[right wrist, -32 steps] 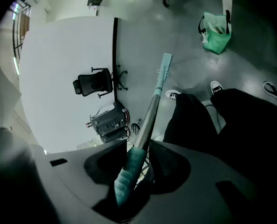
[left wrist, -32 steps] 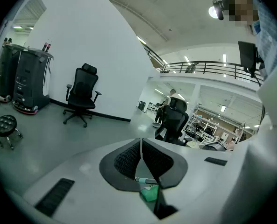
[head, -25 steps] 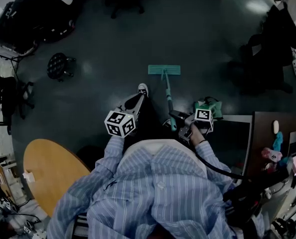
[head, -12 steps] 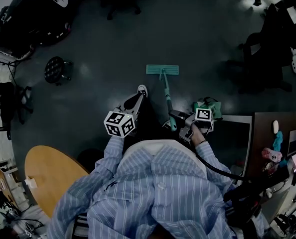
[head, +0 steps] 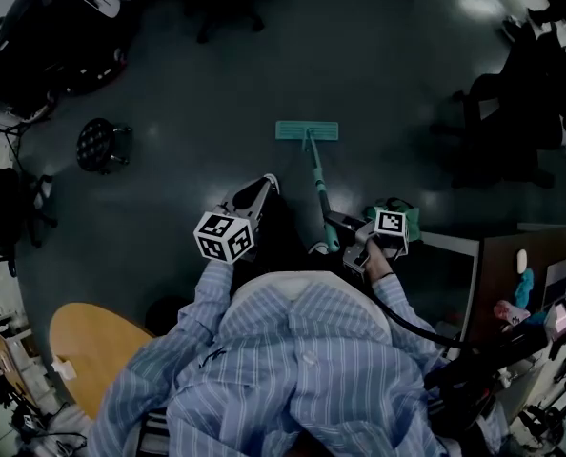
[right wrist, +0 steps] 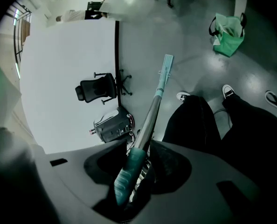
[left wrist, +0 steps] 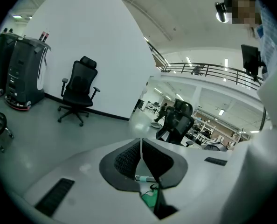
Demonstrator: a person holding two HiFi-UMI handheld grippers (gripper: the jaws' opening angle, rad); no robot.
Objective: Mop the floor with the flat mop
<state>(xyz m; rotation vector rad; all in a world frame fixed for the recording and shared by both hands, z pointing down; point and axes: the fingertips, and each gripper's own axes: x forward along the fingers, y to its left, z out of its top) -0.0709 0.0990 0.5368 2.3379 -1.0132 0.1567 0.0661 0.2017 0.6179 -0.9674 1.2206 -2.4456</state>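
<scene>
The flat mop has a teal head (head: 307, 130) lying flat on the dark floor ahead of the person's feet. Its handle (head: 317, 187) slopes back to my right gripper (head: 334, 228), which is shut on the teal grip (right wrist: 129, 171). In the right gripper view the shaft runs from the jaws out to the mop head (right wrist: 165, 68). My left gripper (head: 263, 188) hangs left of the handle, apart from it, over the person's dark trouser leg. Its jaws are closed together with nothing held (left wrist: 141, 146).
A green bag (head: 397, 219) sits on the floor just right of my right gripper. A round wooden table (head: 83, 350) is at lower left, a black stool (head: 97, 146) at left, and a desk (head: 497, 274) at right. An office chair (left wrist: 78, 90) stands by the white wall.
The mop head has slid a little forward and to the left. The table and desk sit lower in the head view. Both grippers keep their hold and pose.
</scene>
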